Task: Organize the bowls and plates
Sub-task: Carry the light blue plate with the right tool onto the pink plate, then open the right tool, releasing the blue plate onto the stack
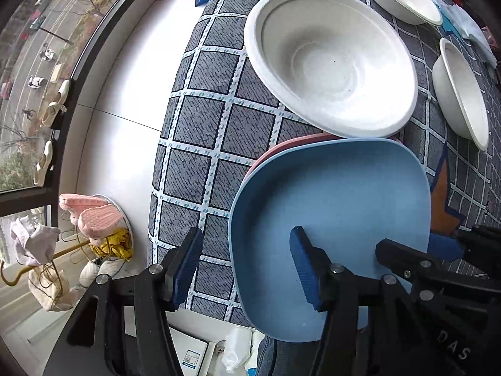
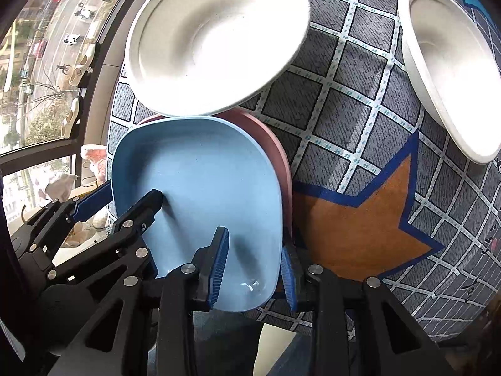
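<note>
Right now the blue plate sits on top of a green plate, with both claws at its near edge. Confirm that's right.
Not quite: the plate under the blue plate is pink, not green. The right wrist view shows its pink rim sticking out behind and beside the blue one. The rest holds: the left claw and right claw are both at the blue plate's near edge.

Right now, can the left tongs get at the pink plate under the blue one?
Probably not directly. The blue plate covers nearly all of the pink plate, leaving only a rim strip, and the white bowl overlaps its far edge. The left tongs straddle the blue plate's edge instead.
</note>
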`<state>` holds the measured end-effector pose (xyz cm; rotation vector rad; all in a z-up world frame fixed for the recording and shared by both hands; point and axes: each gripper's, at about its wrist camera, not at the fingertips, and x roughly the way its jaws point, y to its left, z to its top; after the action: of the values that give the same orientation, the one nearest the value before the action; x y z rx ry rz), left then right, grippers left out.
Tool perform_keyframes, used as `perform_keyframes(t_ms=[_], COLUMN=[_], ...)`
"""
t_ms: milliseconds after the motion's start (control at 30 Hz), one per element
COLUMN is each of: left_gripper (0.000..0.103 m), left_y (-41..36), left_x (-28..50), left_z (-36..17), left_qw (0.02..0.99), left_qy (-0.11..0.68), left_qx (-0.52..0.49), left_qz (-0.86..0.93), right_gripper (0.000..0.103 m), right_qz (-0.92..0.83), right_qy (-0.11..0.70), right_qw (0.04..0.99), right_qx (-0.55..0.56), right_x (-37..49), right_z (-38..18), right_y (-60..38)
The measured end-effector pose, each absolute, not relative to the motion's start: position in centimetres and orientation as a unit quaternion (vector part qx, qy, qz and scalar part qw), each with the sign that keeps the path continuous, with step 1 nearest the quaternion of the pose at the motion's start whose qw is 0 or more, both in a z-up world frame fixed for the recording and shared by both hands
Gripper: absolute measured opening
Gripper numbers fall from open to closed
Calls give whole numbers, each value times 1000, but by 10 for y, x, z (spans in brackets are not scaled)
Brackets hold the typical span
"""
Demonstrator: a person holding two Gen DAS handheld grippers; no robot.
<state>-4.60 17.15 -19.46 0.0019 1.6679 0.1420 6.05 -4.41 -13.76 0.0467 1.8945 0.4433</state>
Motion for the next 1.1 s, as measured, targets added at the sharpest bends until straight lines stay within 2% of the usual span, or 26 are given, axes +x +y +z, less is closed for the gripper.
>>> perform_keyframes(t_ms=[33, 100, 167, 233, 300, 533, 1100], left_gripper=[74, 74, 76, 79, 79, 79, 80], left_y=[173, 176, 179, 183, 185, 180, 97], left_x=[-47, -48, -49, -49, -50, -50, -27], left_z=[-192, -187, -181, -174, -168, -159, -145], left_qw=[673, 680, 685, 690, 695, 701, 707], left_qy=[737, 730, 726, 721, 717, 710, 705], left_qx=[-1, -1, 3, -2, -9, -8, 45], left_qz=[63, 63, 65, 65, 64, 61, -24], right_gripper=[34, 37, 49, 73, 81, 81, 81], right_qz=[189, 193, 198, 197, 198, 177, 61], right_qy=[803, 799, 793, 783, 768, 761, 790], right_qw=[564, 568, 574, 589, 607, 619, 589], right_qx=[25, 36, 46, 45, 44, 75, 157], right_x=[61, 61, 61, 62, 64, 66, 24], right_z=[-136, -128, -119, -110, -100, -88, -118], right_y=[-47, -60, -73, -78, -84, -121, -233])
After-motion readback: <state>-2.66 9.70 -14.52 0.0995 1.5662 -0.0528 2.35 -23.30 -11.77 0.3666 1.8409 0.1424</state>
